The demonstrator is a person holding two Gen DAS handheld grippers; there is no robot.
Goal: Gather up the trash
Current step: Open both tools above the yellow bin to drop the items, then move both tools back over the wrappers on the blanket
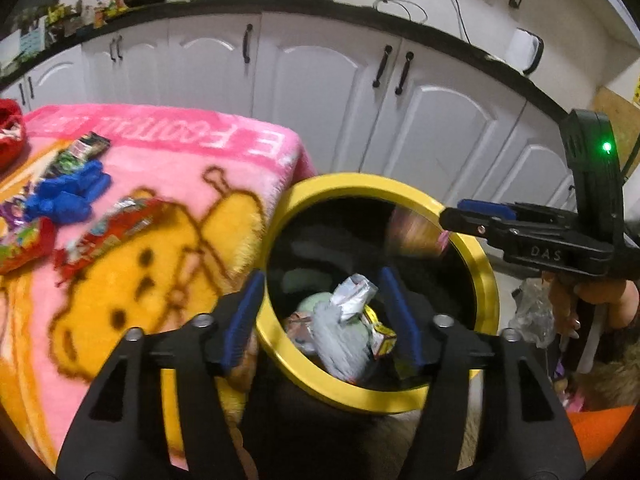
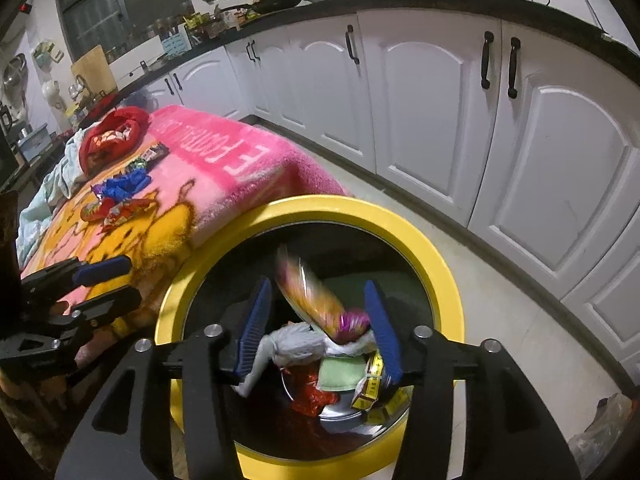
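Observation:
A yellow-rimmed bin (image 1: 486, 276) (image 2: 440, 268) stands beside a table under a pink blanket (image 1: 168, 168) (image 2: 224, 168). Crumpled wrappers (image 1: 348, 320) (image 2: 296, 344) lie inside it. My right gripper (image 2: 318, 316) is open over the bin's mouth; an orange and pink snack wrapper (image 2: 316, 300), blurred, is in the air between its blue pads (image 2: 382, 328), touching neither. It shows as a blur in the left wrist view (image 1: 416, 234), just off the right gripper's tips (image 1: 460, 216). My left gripper (image 1: 320, 312) is open and empty over the bin's near rim; it shows at the left of the right wrist view (image 2: 108, 284).
On the blanket lie a red snack wrapper (image 1: 116, 232) (image 2: 124, 210), a crumpled blue wrapper (image 1: 68, 196) (image 2: 124, 184), more coloured wrappers (image 1: 80, 152) and a red pouch (image 2: 112, 140). White kitchen cabinets (image 1: 320, 92) (image 2: 440, 100) run behind. A plastic bag (image 1: 532, 316) lies on the floor.

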